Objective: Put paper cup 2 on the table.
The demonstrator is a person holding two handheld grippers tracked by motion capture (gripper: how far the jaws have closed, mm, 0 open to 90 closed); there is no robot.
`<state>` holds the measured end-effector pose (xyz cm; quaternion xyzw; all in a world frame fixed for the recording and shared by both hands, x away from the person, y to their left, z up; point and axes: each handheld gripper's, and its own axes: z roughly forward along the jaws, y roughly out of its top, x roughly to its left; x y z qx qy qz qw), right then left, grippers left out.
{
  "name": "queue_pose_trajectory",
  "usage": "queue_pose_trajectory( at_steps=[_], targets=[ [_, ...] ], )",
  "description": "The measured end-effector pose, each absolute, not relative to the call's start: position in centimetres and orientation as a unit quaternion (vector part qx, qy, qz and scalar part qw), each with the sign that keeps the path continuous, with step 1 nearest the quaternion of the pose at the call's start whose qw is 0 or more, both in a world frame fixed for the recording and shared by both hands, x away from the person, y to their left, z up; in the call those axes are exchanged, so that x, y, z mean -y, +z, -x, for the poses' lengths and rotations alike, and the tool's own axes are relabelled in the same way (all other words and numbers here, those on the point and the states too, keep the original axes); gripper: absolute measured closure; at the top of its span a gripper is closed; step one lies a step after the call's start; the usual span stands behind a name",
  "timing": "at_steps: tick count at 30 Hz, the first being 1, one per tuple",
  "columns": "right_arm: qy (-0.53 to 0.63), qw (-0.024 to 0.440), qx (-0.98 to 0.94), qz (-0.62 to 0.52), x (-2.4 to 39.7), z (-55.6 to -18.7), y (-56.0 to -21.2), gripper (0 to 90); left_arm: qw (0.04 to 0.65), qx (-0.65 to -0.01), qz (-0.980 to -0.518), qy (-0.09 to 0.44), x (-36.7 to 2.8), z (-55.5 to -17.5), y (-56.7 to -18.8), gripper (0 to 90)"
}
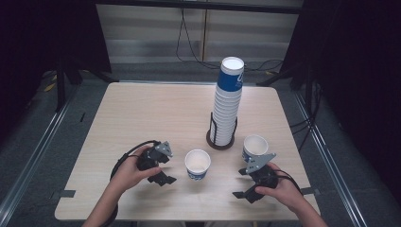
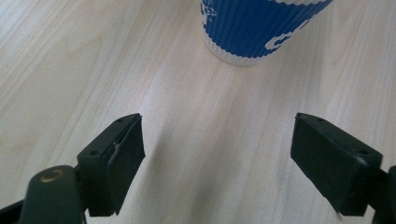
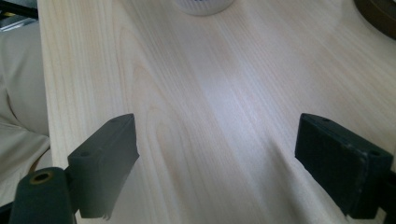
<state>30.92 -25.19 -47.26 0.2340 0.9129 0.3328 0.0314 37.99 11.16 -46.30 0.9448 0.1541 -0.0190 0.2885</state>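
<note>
Your left hand-held gripper (image 1: 161, 166) rests low on the tabletop (image 1: 142, 113), jaws spread with nothing between them; your right hand-held gripper (image 1: 247, 183) sits near the front edge, jaws likewise apart and empty; neither touches a cup. Just beyond the left gripper stands the middle cup (image 1: 197, 164), upright; the right cup (image 1: 255, 148) stands beyond your right hand; farther back the cup stack (image 1: 227, 101) sits in its holder (image 1: 220, 141). Judged step: approach before grasping; next, advance the left jaws level to straddle the middle cup, then close gently, since the paper wall may crush.
</note>
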Motion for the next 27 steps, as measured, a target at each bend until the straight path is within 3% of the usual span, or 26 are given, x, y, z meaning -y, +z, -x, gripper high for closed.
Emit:
queue_pose_trajectory(
  at_steps=[27],
  targets=[
    [0.351, 0.056, -0.905, -0.235, 27.6, -29.7, -48.2, 12.5, 0.305, -0.158, -0.939, -0.021, -12.7, -38.3, -46.6, 17.7]
  ],
)
